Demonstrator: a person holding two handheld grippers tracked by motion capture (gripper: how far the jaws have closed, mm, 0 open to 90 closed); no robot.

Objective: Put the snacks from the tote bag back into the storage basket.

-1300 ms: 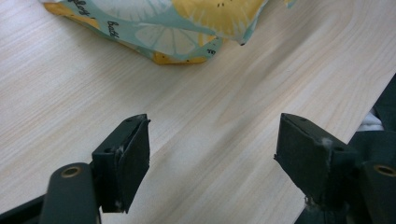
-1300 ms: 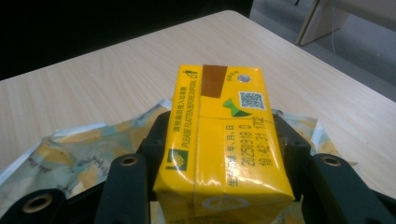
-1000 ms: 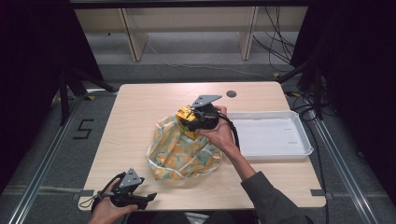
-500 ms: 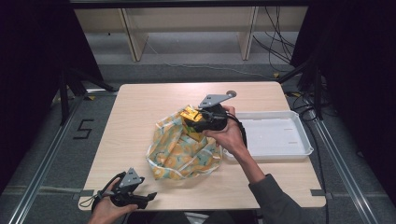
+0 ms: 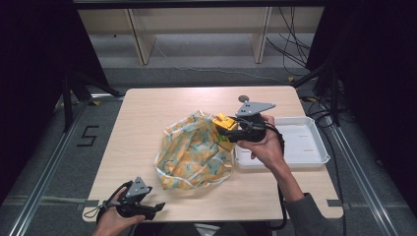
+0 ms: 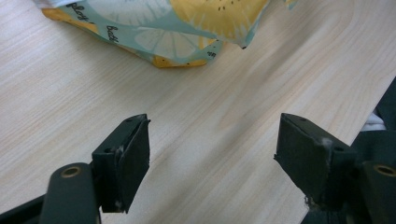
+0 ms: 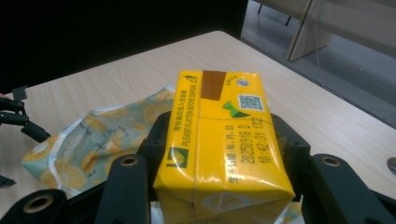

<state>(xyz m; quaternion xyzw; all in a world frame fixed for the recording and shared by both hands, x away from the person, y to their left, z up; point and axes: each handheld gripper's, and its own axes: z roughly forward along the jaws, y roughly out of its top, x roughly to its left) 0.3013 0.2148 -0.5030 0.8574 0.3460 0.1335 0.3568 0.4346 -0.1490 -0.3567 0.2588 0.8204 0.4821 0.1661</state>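
Yellow drink carton lifted clear of the lemon-print bag

The right tongs (image 5: 222, 129) clamp a yellow drink carton (image 7: 219, 140) above the bag's (image 5: 194, 155) right edge, beside the white tray (image 5: 322, 147) at the surface's (image 5: 147, 113) right side. Left tongs (image 5: 156, 209) rest open and empty at the near-left corner. Judged next: carry the carton over the tray and set it down.

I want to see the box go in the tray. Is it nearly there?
Nearly. The right hand-held gripper is shut on the yellow carton, held clear above the lemon-print bag. Left: carrying it over and setting it in the white tray, probably. The left hand-held gripper waits open.
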